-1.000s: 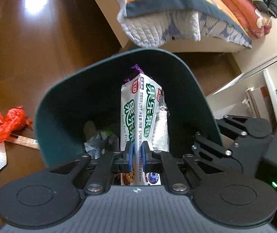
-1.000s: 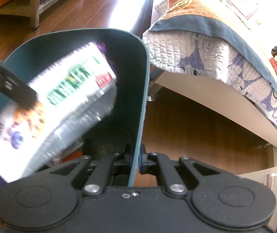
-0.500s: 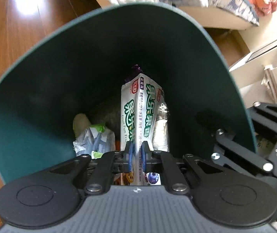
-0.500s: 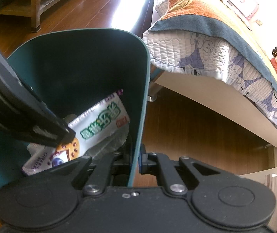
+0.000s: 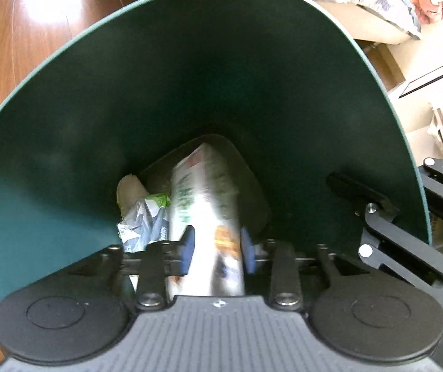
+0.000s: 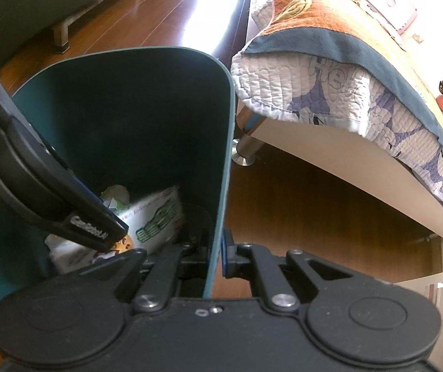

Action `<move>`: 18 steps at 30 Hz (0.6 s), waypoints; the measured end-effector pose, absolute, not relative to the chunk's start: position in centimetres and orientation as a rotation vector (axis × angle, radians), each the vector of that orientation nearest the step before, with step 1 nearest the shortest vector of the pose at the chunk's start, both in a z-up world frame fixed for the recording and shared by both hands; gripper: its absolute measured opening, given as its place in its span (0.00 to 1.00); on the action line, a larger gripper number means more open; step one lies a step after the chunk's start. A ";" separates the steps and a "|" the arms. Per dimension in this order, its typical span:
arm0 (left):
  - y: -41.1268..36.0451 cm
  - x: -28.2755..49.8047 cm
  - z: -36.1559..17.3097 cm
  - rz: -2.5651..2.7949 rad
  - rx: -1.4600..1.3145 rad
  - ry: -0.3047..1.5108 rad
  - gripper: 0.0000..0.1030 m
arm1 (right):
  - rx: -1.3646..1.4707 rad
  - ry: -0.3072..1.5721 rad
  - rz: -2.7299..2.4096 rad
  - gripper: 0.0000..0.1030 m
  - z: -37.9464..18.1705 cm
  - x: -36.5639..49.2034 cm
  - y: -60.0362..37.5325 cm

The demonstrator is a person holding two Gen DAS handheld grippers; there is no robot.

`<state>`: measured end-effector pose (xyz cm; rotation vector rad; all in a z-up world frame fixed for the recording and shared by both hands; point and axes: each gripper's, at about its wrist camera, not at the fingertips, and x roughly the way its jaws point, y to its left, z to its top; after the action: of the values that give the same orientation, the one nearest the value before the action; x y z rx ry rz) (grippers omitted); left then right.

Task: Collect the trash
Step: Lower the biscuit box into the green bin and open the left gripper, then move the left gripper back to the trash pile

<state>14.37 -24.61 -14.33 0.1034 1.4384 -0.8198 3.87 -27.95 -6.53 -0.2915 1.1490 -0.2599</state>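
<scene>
Bin [image 5: 66, 161] contents: one snack wrapper [image 5: 204, 217], blurred, plus crumpled scraps [image 5: 145, 217].
Left gripper [image 5: 218, 249] just released wrapper; right gripper [image 6: 216, 248] clenched on bin wall.

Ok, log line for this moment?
left gripper: jaws just opened, wrapper dropping free | right gripper: shut on bin wall | bin: other trash at bottom
</scene>
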 end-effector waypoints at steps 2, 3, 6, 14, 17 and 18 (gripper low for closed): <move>-24.4 14.3 -14.0 -0.829 0.103 1.426 0.38 | -0.292 1.149 -0.259 0.05 -6.5 3.9 -27.9; -24.3 14.4 -13.9 -0.831 0.101 1.422 0.45 | -0.293 1.149 -0.259 0.05 -6.5 3.9 -27.9; -23.4 14.1 -13.1 -0.845 0.089 1.397 0.57 | -0.295 1.149 -0.261 0.05 -6.5 3.9 -27.8; -21.2 13.2 -10.9 -0.874 0.104 1.318 0.59 | -0.297 1.154 -0.265 0.05 -6.5 4.1 -27.8; -19.6 13.1 -9.6 -0.864 0.089 1.262 0.67 | -0.297 1.158 -0.266 0.05 -6.6 4.1 -27.9; -19.0 13.0 -9.0 -0.860 0.094 1.236 0.67 | -0.296 1.159 -0.266 0.05 -6.6 4.1 -27.9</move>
<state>13.05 -18.99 -9.03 0.0943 1.2361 -0.8598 4.11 -27.87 -6.59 -0.2958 1.1594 -0.2662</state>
